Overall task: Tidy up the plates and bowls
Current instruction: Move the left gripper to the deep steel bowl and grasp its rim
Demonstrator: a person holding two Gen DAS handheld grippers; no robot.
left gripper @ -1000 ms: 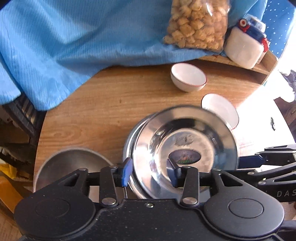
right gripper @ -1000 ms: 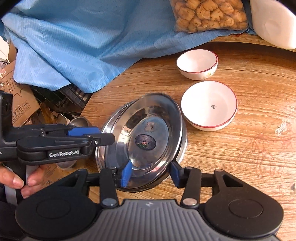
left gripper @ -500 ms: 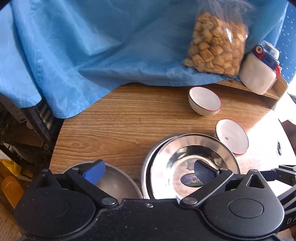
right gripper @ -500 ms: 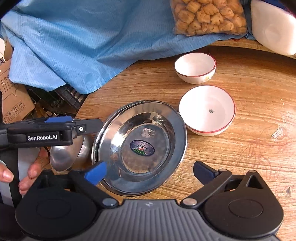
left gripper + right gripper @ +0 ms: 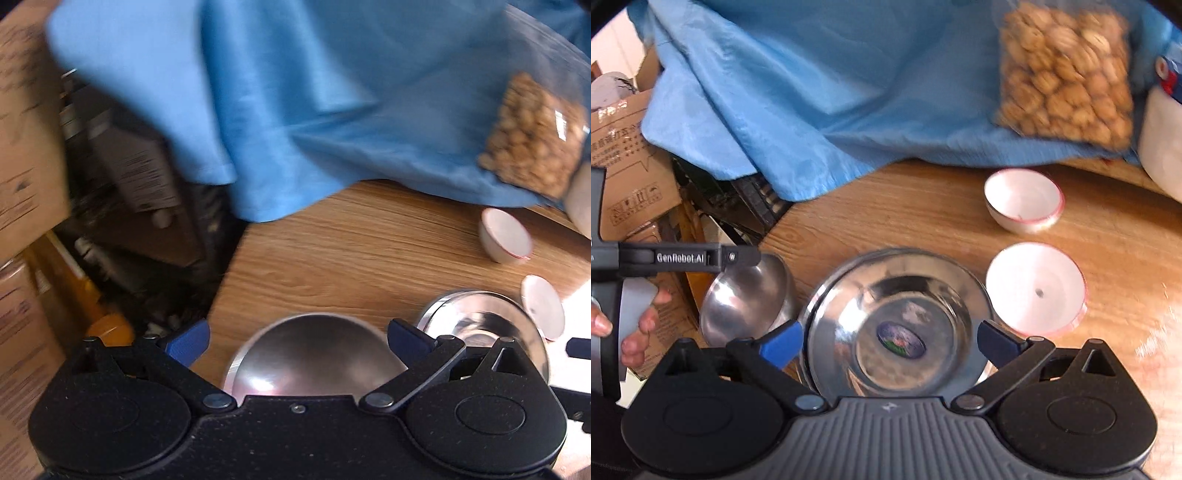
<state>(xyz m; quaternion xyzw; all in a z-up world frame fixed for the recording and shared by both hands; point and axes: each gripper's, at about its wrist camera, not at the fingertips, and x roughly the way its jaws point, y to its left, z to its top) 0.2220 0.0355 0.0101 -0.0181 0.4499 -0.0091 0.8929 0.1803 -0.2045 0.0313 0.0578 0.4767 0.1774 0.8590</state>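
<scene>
With both grippers' jaws spread wide & empty, the steel bowl [image 5: 317, 354], left of the stacked steel plates [image 5: 897, 325], is best gripped by 1 rim edge w/ the left gripper [image 5: 298, 338].

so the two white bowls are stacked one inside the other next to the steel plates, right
Not stacked. In the right wrist view the two white bowls sit apart on the wooden table: the smaller white bowl farther back, the larger white bowl nearer. Only the larger one is next to the steel plates.
</scene>
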